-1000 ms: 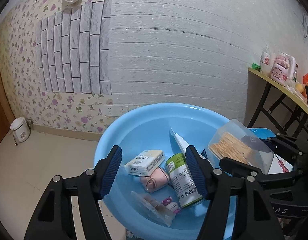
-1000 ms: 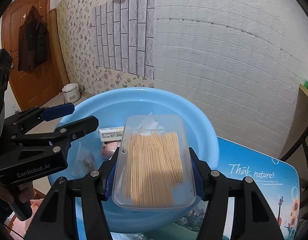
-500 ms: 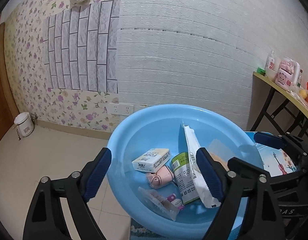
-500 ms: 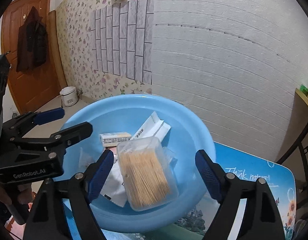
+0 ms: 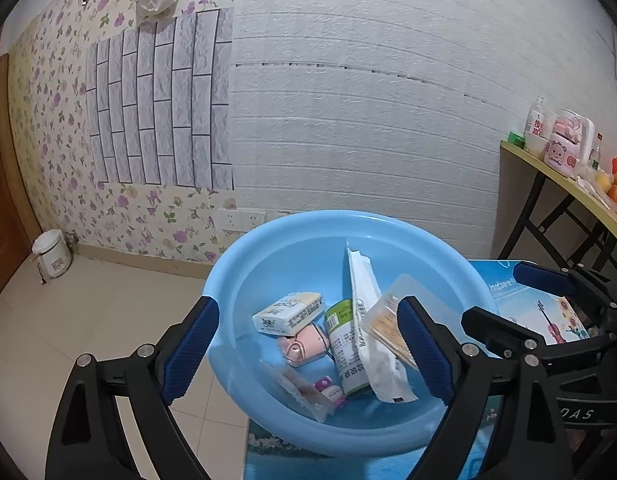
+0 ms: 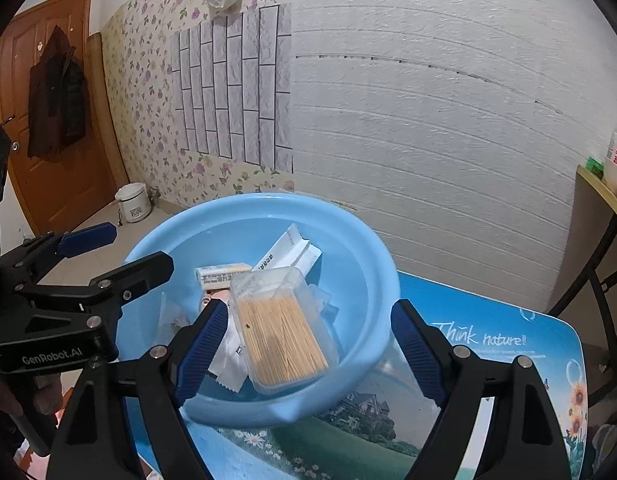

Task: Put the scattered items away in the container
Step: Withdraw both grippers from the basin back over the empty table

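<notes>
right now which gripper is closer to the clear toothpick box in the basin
Right. The right gripper hangs open just above the toothpick box, which lies in the blue basin. The left gripper, also open, sits over the basin's other side.

Both claws spread wide, gripping nothing.

The left claw (image 5: 306, 352) hovers over the blue basin (image 5: 268, 248) with its blue-padded fingers (image 5: 190, 344) far apart; the right claw (image 6: 308, 350) does likewise at the basin's near rim (pads well clear of anything), the two claws side by side.
</notes>
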Demonstrator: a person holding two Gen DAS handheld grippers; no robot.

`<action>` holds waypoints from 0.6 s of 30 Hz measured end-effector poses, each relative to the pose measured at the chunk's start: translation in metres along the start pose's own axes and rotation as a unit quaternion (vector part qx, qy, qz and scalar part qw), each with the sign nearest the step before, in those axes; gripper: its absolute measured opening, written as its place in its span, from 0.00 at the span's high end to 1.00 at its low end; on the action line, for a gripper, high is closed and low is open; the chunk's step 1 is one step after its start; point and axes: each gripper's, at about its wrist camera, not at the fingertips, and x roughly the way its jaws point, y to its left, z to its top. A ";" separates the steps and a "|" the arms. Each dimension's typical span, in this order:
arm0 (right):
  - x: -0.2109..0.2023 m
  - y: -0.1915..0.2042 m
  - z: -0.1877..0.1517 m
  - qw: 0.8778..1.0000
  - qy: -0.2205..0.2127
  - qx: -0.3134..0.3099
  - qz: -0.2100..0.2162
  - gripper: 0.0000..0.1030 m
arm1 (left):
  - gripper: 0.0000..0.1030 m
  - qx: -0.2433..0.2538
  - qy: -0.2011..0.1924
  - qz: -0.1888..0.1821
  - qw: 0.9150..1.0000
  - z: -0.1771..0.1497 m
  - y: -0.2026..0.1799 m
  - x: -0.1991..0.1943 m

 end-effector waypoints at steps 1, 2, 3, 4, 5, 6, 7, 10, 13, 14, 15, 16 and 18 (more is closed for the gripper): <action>-0.002 -0.001 -0.001 1.000 -0.001 0.001 -0.001 0.17 | 0.12 0.001 0.000 0.000 1.000 0.000 -0.002 -0.001; -0.005 -0.002 -0.001 1.000 -0.002 0.002 -0.002 0.17 | 0.12 0.003 0.000 -0.001 1.000 0.000 -0.004 -0.002; -0.007 -0.003 -0.002 1.000 -0.001 0.004 -0.003 0.17 | 0.12 0.005 -0.001 -0.002 1.000 0.000 -0.006 -0.004; -0.008 -0.005 -0.002 1.000 -0.001 0.006 -0.004 0.17 | 0.12 0.006 -0.001 -0.001 1.000 0.000 -0.008 -0.005; -0.010 -0.007 -0.003 1.000 0.000 0.009 -0.005 0.17 | 0.12 0.008 -0.001 -0.001 1.000 0.000 -0.009 -0.006; -0.012 -0.008 -0.004 1.000 0.001 0.011 -0.006 0.17 | 0.12 0.009 0.000 -0.001 1.000 0.000 -0.011 -0.006; -0.012 -0.009 -0.004 1.000 0.001 0.013 -0.007 0.17 | 0.12 0.008 0.000 -0.001 1.000 0.000 -0.012 -0.007; -0.017 -0.013 -0.006 1.000 0.002 0.020 -0.010 0.17 | 0.12 0.008 0.004 -0.002 1.000 0.000 -0.015 -0.008; -0.022 -0.015 -0.007 1.000 0.003 0.026 -0.013 0.17 | 0.12 0.007 0.005 -0.003 1.000 0.000 -0.019 -0.010; -0.023 -0.015 -0.007 1.000 0.003 0.028 -0.014 0.17 | 0.12 0.007 0.004 -0.004 1.000 0.000 -0.020 -0.010; -0.026 -0.015 -0.008 0.999 0.002 0.029 -0.014 0.17 | 0.12 0.006 0.004 -0.005 1.000 0.000 -0.023 -0.011; -0.028 -0.016 -0.008 0.999 0.001 0.030 -0.015 0.17 | 0.12 0.006 0.004 -0.006 1.000 0.000 -0.025 -0.012; -0.032 -0.018 -0.010 0.999 0.001 0.033 -0.019 0.17 | 0.12 0.009 0.005 -0.008 1.000 -0.001 -0.031 -0.013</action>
